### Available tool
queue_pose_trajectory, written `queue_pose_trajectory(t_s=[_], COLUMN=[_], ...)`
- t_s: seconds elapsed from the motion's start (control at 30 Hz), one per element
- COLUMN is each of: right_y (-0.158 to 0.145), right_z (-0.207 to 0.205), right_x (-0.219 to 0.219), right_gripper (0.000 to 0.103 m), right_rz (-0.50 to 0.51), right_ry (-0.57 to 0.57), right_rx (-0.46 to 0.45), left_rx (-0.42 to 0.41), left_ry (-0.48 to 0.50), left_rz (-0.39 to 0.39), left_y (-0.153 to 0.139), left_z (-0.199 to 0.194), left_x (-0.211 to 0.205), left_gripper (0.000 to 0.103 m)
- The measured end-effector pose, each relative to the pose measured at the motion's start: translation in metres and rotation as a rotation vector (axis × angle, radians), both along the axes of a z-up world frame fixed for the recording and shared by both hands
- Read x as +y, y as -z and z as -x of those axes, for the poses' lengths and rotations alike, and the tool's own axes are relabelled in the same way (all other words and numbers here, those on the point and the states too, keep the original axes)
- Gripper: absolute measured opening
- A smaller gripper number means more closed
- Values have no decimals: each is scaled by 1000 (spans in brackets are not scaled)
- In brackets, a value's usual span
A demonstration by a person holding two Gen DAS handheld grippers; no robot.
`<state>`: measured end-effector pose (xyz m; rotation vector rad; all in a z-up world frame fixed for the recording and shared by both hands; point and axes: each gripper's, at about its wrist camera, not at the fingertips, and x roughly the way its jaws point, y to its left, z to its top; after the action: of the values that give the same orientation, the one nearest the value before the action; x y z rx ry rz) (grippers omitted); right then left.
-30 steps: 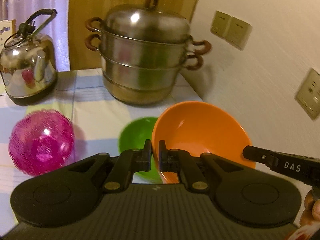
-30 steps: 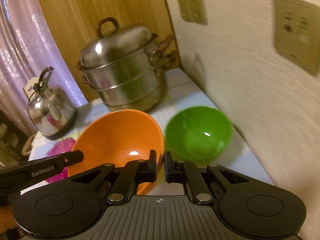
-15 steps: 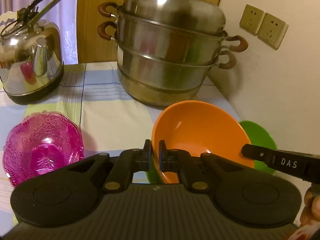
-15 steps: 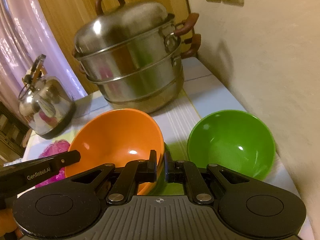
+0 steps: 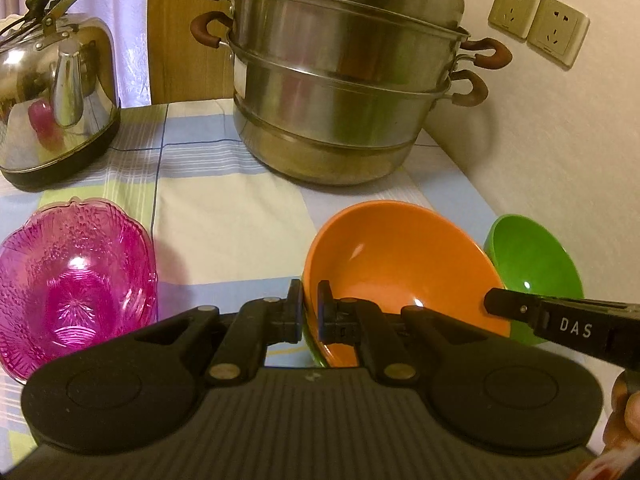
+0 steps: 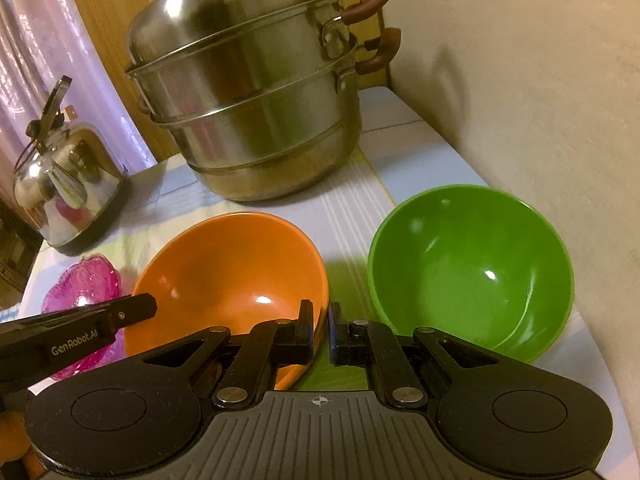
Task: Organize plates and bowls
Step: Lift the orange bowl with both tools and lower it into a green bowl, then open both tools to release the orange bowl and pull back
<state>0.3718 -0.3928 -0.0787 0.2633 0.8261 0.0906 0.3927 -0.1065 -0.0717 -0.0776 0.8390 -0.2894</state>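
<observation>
An orange bowl (image 5: 400, 272) (image 6: 224, 276) hangs tilted just above the checked tablecloth, held between both grippers. My left gripper (image 5: 310, 312) is shut on its left rim. My right gripper (image 6: 321, 332) is shut on its right rim. Each view also shows the other gripper's finger: the right one's (image 5: 560, 320) and the left one's (image 6: 80, 320). A green bowl (image 6: 468, 272) (image 5: 532, 256) stands upright and empty on the table to the right of the orange one, close to the wall. A pink glass bowl (image 5: 76, 284) (image 6: 84, 280) sits on the left.
A tall steel steamer pot (image 5: 340, 92) (image 6: 256, 92) stands at the back of the table, with a steel kettle (image 5: 56, 92) (image 6: 68, 184) to its left. The wall with sockets (image 5: 536, 28) runs along the table's right edge. A person's fingers show at the lower right of the left wrist view.
Both grippers have come down and forward toward the pot with the orange bowl between them. The green bowl now shows to the right of the orange one in the left view, and larger in the right view.
</observation>
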Motion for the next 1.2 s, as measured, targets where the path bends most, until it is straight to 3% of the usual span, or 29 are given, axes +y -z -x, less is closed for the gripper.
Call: queue_pose_trajectory(t_s=[0.27, 0.33, 0.37, 0.43, 0.47, 0.63, 0.93, 1.2], right_y=[-1, -3, -6, -13, -16, -26, -40, -54], right_z=[1, 5, 10, 21, 29, 75, 166, 225], right_x=[1, -2, -4, -8, -10, -18, -19, -28], right_gripper=[10, 26, 48, 61, 61, 62, 67, 72], right_rz=[5, -18, -23, -34, -44, -64, 25, 25], right_ry=[-4, -7, -6, 7, 15, 51, 101, 128], right_rx=[-10, -28, -40, -71, -85, -78, -46, -62], left_rx=[-11, -22, -30, -44, -50, -66, -107, -111], left_ry=[-11, -19, -23, -26, -30, -67, -121, -136], left_rz=[26, 30, 34, 47, 52, 62, 3, -16], left_y=[-5, -11, -14, -21, -24, -37, -59, -67], left_z=[4, 12, 18, 33, 40, 89, 172, 219], left_x=[4, 8, 10, 16, 19, 31, 31, 22], left_gripper=[8, 19, 22, 27, 28, 53, 83, 88])
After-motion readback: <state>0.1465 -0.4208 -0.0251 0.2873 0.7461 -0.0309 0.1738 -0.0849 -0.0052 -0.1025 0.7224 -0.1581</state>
